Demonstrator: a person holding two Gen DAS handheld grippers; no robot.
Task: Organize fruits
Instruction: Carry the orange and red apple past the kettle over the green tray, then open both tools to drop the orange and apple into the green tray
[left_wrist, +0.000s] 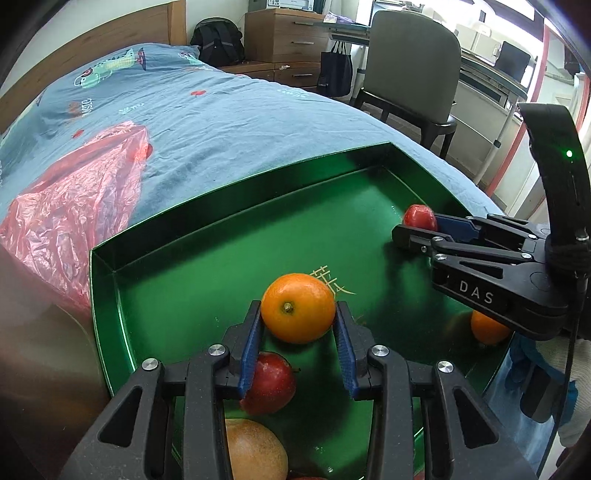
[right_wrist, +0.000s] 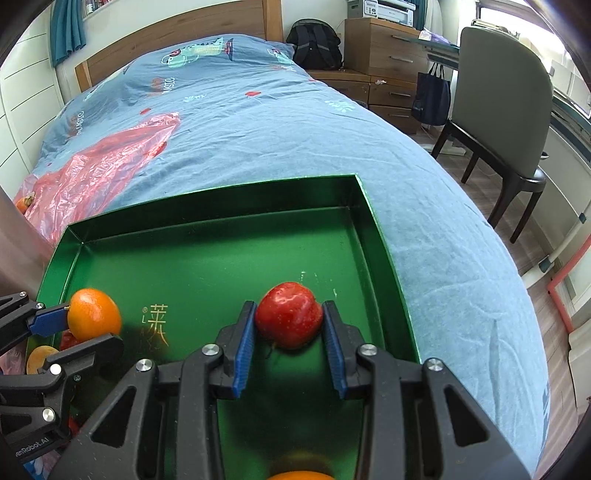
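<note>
My left gripper (left_wrist: 298, 314) is shut on an orange (left_wrist: 298, 308) above the green tray (left_wrist: 110, 266). Below it in the tray lie a red apple (left_wrist: 271, 382) and a yellowish fruit (left_wrist: 255, 450). My right gripper (right_wrist: 289, 317) is shut on a red apple (right_wrist: 289, 314) over the tray's right half (right_wrist: 384, 251). In the left wrist view, the right gripper (left_wrist: 417, 230) holds that apple (left_wrist: 419, 217) near the tray's far right side, and another orange (left_wrist: 487, 326) lies under it. From the right wrist view, the left gripper (right_wrist: 79, 325) with its orange (right_wrist: 94, 314) shows at the left.
The tray sits on a bed with a blue patterned cover (right_wrist: 258, 122). A red plastic bag (left_wrist: 74, 206) lies left of the tray, with a small fruit (right_wrist: 25, 202) at its edge. A grey chair (right_wrist: 506, 110), wooden drawers (right_wrist: 384, 48) and a black backpack (right_wrist: 314, 44) stand beyond the bed.
</note>
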